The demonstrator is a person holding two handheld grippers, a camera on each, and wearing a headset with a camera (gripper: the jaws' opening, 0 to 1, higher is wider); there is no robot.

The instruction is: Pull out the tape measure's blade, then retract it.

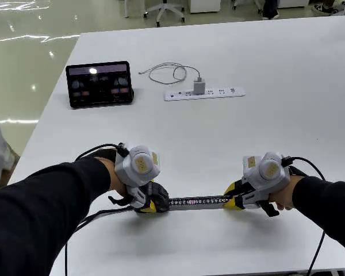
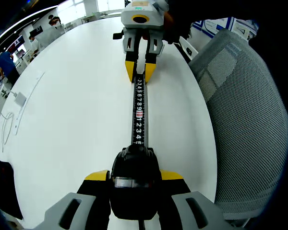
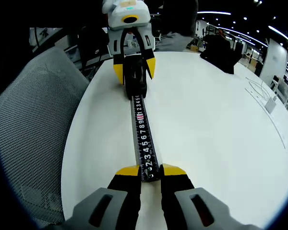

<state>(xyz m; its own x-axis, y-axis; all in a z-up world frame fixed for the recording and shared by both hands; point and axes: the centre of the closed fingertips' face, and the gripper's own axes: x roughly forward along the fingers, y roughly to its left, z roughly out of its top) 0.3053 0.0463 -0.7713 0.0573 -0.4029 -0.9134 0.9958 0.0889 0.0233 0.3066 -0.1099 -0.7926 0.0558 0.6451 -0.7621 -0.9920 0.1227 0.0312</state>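
The black, rounded tape measure case (image 2: 134, 187) sits on the white tabletop (image 1: 218, 138) near the person's edge, clamped between the yellow-tipped jaws of the left gripper (image 2: 134, 175). Its pale, numbered metal blade (image 3: 143, 132) lies flat along the table to the right gripper (image 3: 150, 171), whose jaws are pinched on the blade's end. This looks like the pull-out: hold the case dead steady, draw the right gripper straight along the blade's own line without twisting it, and keep the pinch firm so the end cannot snap back. A grey mesh chair back (image 2: 249, 120) stands beside the table; a black tablet (image 1: 99, 84) and white power strip (image 1: 204, 93) lie well apart.
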